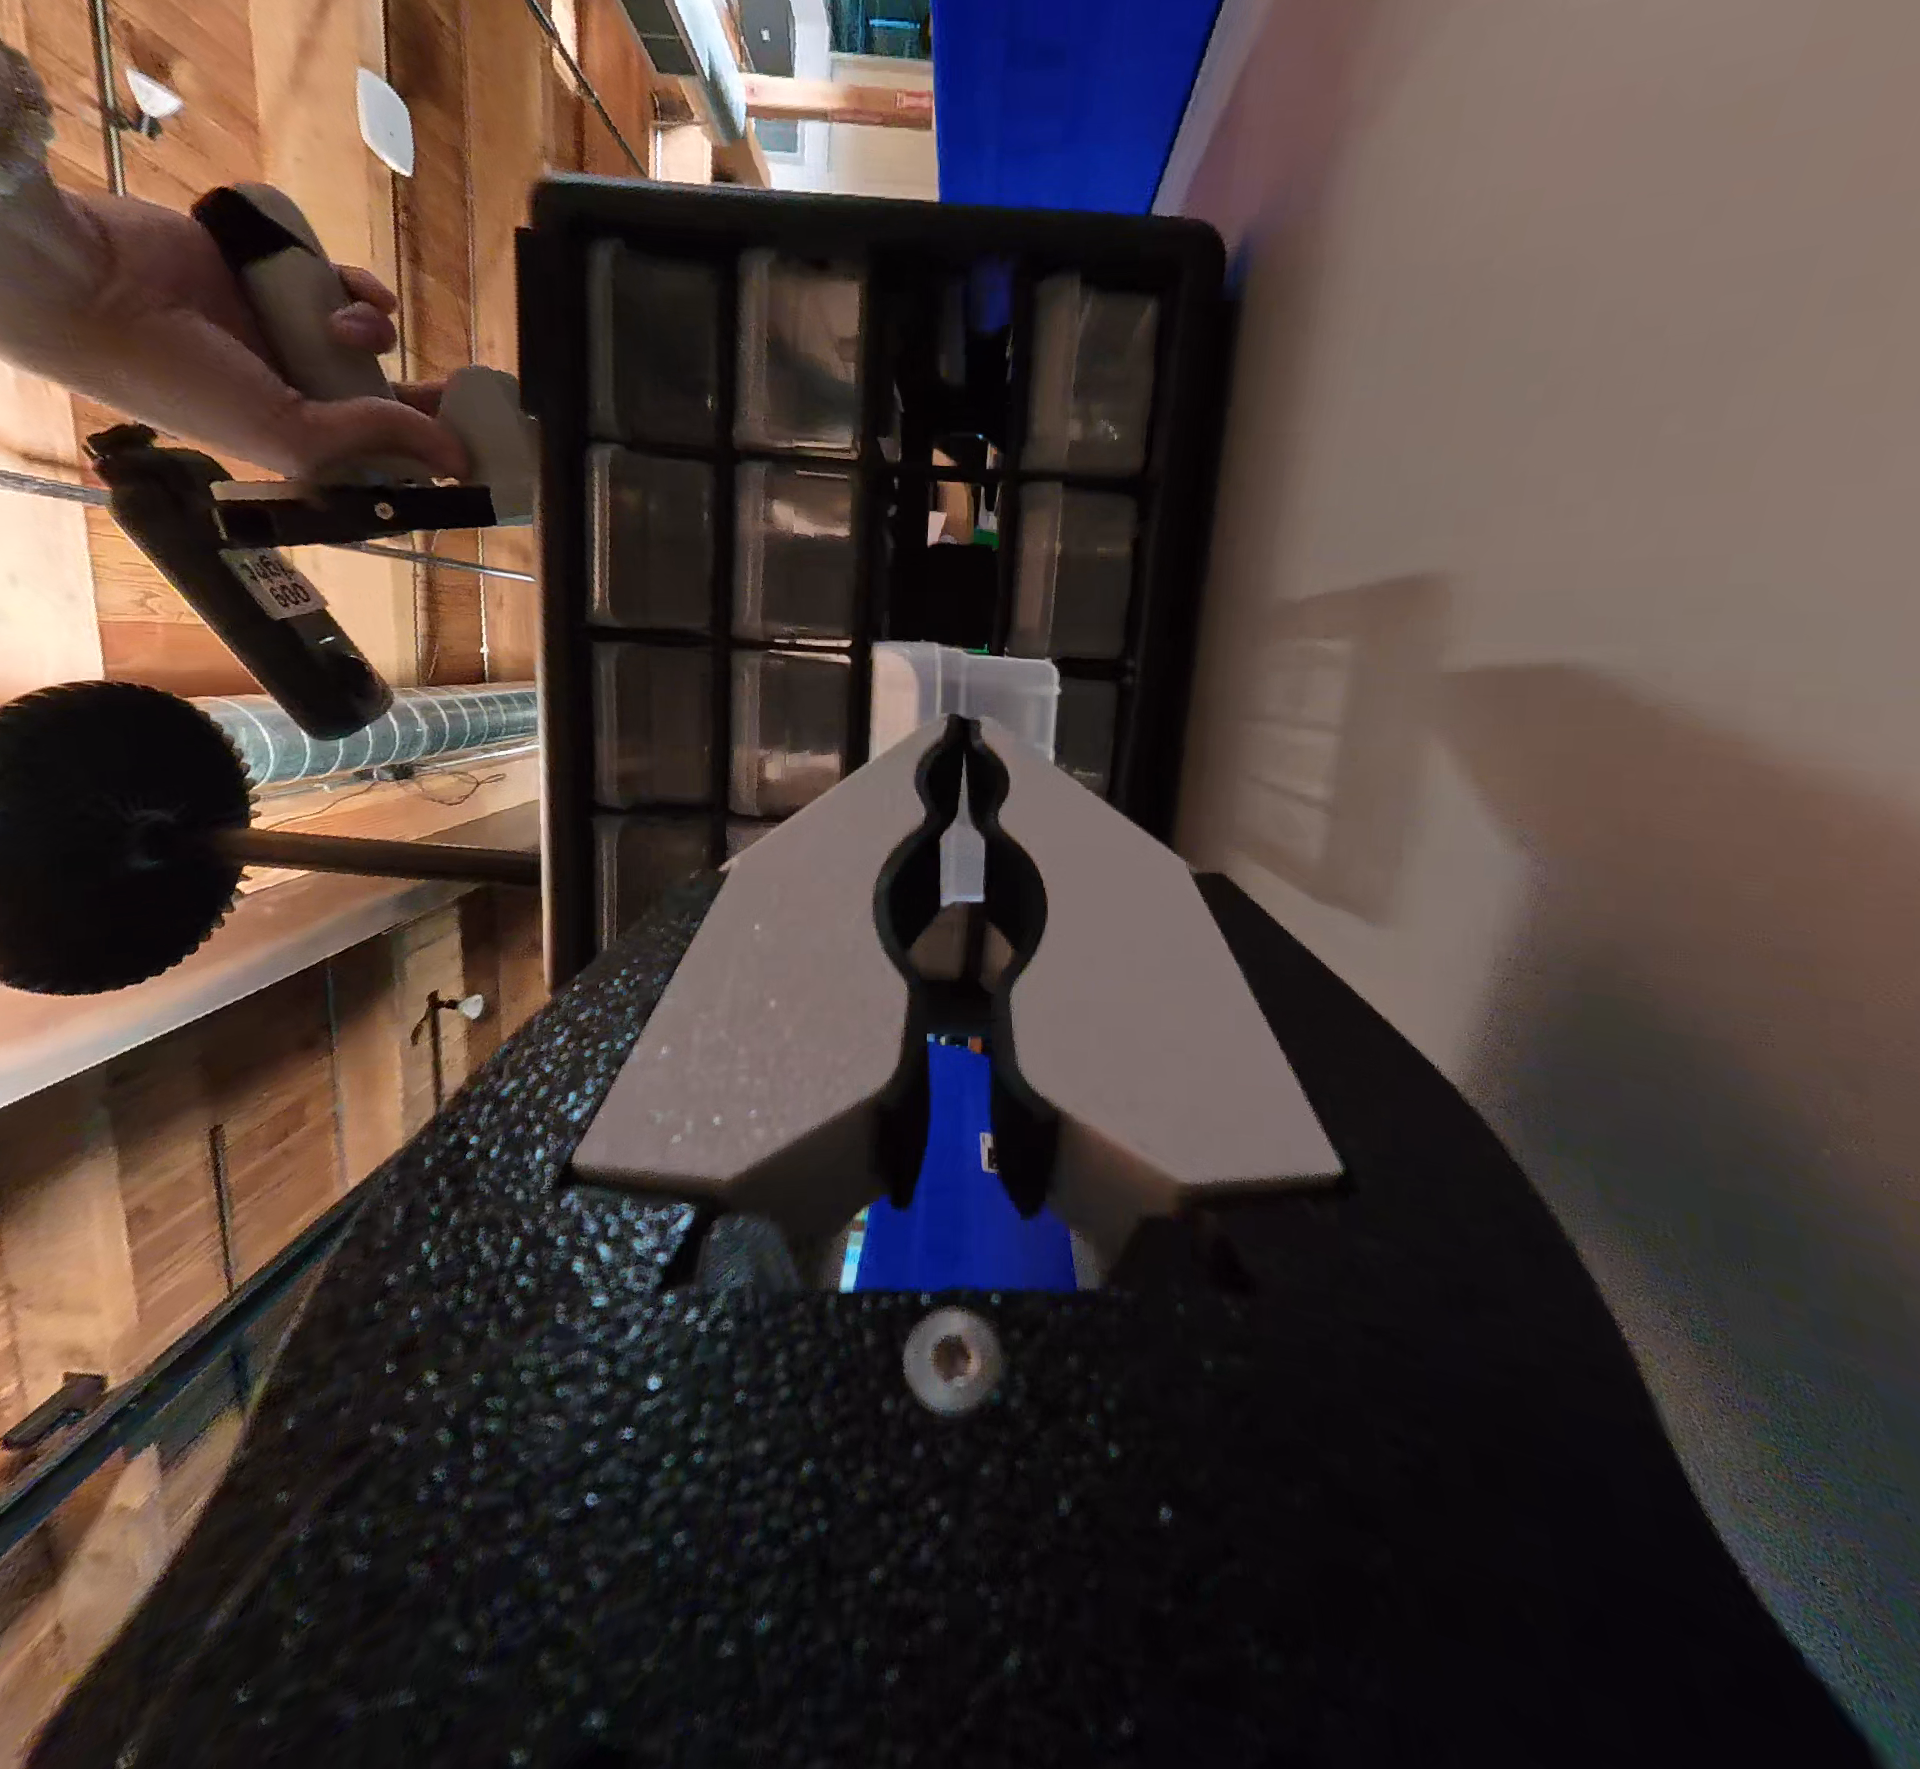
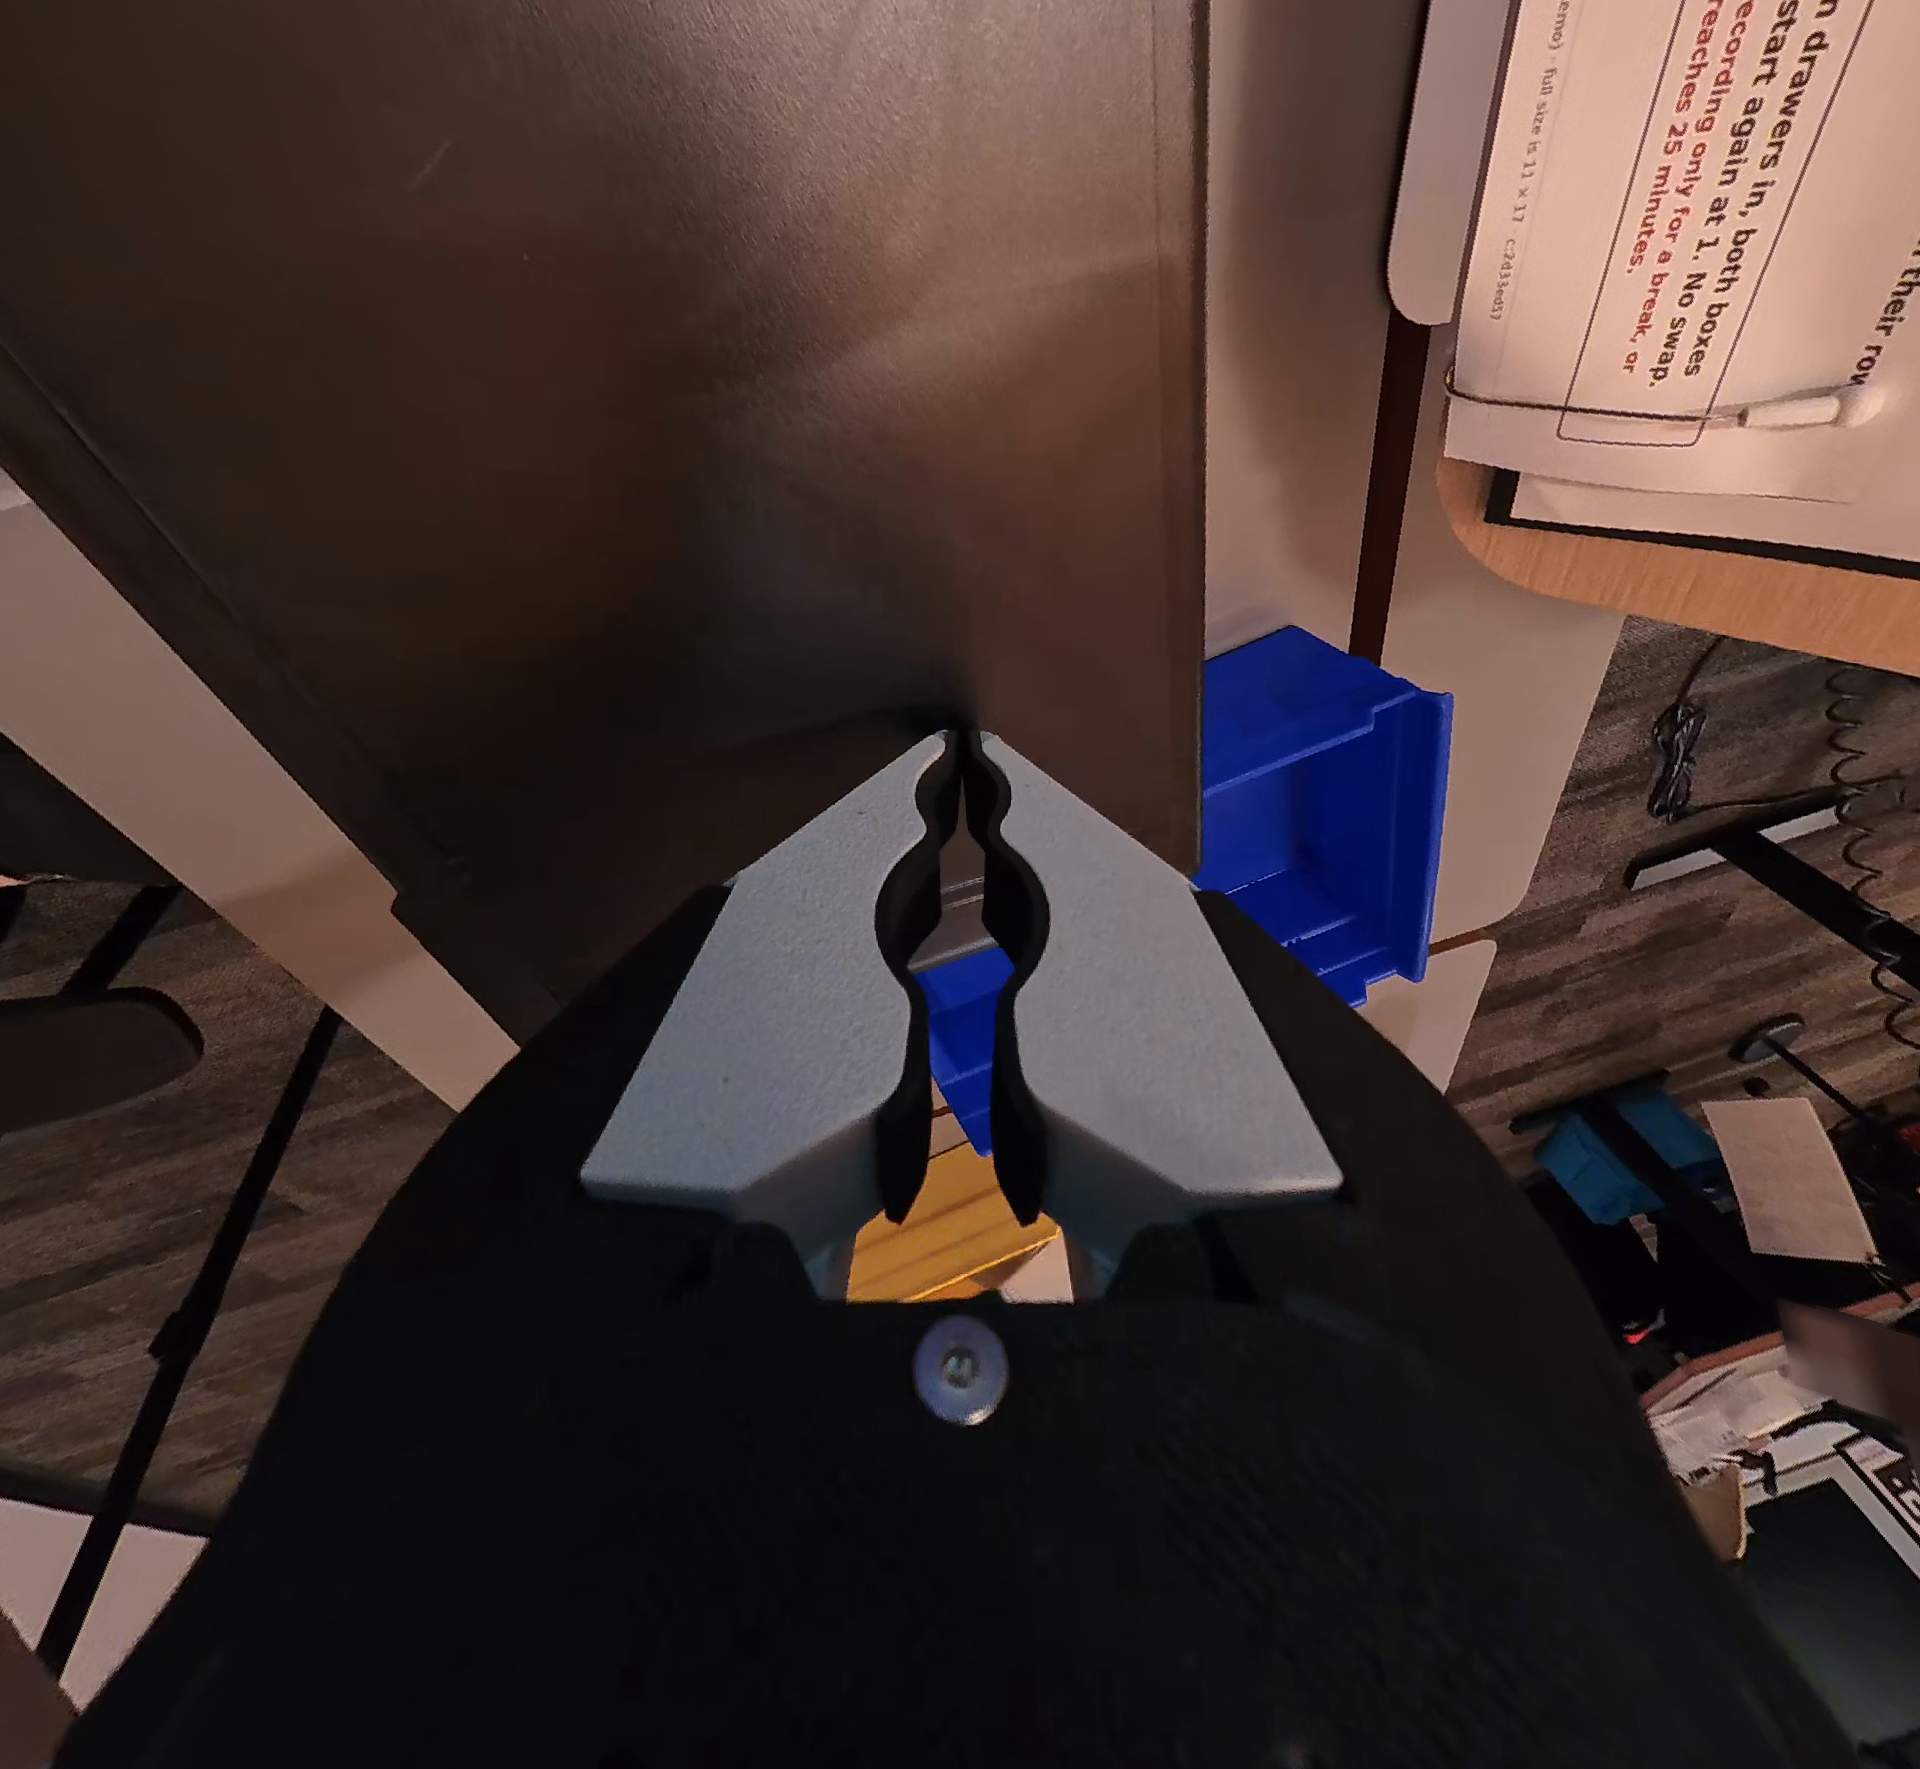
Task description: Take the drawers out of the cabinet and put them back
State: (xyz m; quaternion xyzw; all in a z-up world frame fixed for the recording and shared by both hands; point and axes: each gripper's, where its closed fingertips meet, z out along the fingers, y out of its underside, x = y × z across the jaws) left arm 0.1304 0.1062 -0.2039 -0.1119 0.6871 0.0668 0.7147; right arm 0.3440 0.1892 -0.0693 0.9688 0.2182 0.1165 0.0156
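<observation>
The left wrist view is turned on its side. A black cabinet (image 1: pixel 556 680) stands on a white table (image 1: pixel 1558 317) and holds several clear drawers. Two slots (image 1: pixel 935 431) in one column are empty. My left gripper (image 1: pixel 964 732) is shut on the front tab of a clear drawer (image 1: pixel 977 696) that sticks partly out of the slot beside them. My right gripper (image 2: pixel 961 743) is shut on a thin lip of the cabinet's dark outer wall (image 2: pixel 623 317). It also shows in the left wrist view (image 1: pixel 488 441), held by a hand against the cabinet's edge.
A blue bin (image 1: pixel 1060 57) stands behind the cabinet, and it also shows in the right wrist view (image 2: pixel 1320 805). A printed sheet (image 2: pixel 1662 161) lies on a wooden board at the upper right. Below it are a grey floor, cables and clutter (image 2: pixel 1714 1200).
</observation>
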